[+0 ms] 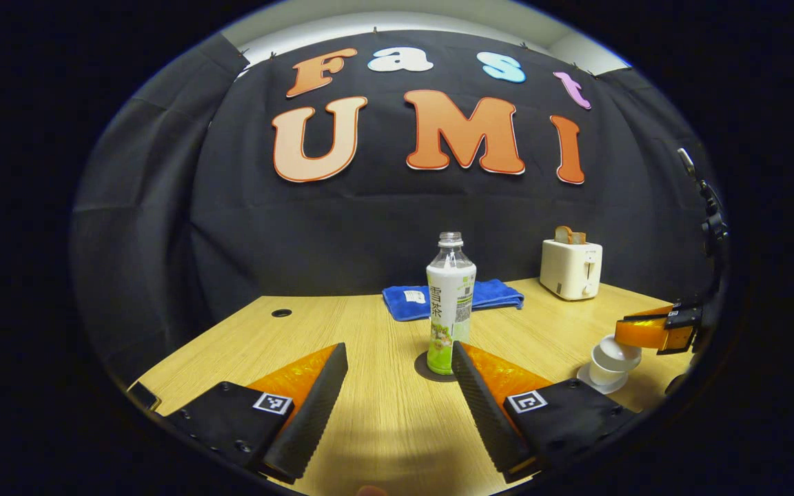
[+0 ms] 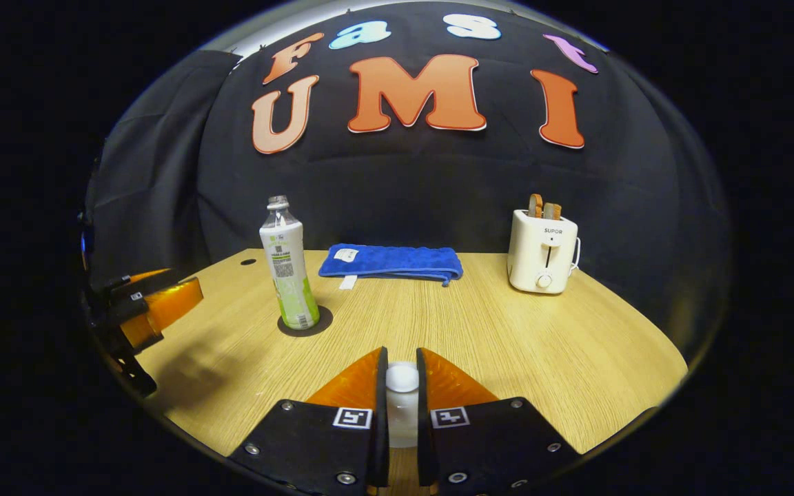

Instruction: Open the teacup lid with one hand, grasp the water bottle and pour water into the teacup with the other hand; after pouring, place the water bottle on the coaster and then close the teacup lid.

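The bottle (image 1: 450,303) is set on the coaster (image 1: 431,368), the left gripper (image 1: 397,406) spread wide, empty, before it. The lid (image 2: 402,377) is pinched by the right gripper (image 2: 401,393) over the cup (image 1: 611,362), right of the bottle; closing appears to remain.

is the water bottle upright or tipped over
Upright. The water bottle stands on the dark coaster, neck up, with the open left gripper apart from it.
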Available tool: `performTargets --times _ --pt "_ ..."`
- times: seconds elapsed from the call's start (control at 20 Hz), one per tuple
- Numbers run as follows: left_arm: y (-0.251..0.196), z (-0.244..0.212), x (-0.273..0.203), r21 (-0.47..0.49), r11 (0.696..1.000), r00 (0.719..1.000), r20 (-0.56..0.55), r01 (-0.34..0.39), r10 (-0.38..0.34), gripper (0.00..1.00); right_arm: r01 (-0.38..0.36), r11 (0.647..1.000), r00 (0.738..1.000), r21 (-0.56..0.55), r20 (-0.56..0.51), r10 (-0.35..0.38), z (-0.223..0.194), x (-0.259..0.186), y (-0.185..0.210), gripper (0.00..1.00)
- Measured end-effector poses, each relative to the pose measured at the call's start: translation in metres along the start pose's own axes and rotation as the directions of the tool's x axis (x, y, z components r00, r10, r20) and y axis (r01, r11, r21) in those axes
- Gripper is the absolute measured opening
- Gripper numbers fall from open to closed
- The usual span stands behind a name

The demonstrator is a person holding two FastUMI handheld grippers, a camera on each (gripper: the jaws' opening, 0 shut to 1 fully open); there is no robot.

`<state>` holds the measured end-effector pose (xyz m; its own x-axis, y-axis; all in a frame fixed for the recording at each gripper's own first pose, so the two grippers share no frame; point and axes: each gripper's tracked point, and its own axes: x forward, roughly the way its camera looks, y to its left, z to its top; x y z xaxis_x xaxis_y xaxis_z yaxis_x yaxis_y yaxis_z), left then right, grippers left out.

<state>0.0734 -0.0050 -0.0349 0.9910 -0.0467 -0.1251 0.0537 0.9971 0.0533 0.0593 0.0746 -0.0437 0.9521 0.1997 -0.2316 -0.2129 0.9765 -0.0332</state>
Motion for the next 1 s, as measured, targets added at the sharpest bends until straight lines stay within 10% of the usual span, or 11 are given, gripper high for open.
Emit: performTargets --times 0.65,1.0 --pt "-0.001 0.013 -0.011 -0.017 1.000 1.000 0.028 -0.001 0.001 0.94 0.028 1.000 0.999 0.007 0.029 -0.028 0.010 -0.011 -0.011 0.34" --pt "0.011 0.029 -0.023 -0.052 0.998 0.998 0.059 -0.021 0.024 0.97 0.102 0.994 0.990 0.025 0.097 -0.104 0.037 -0.043 -0.038 0.89"
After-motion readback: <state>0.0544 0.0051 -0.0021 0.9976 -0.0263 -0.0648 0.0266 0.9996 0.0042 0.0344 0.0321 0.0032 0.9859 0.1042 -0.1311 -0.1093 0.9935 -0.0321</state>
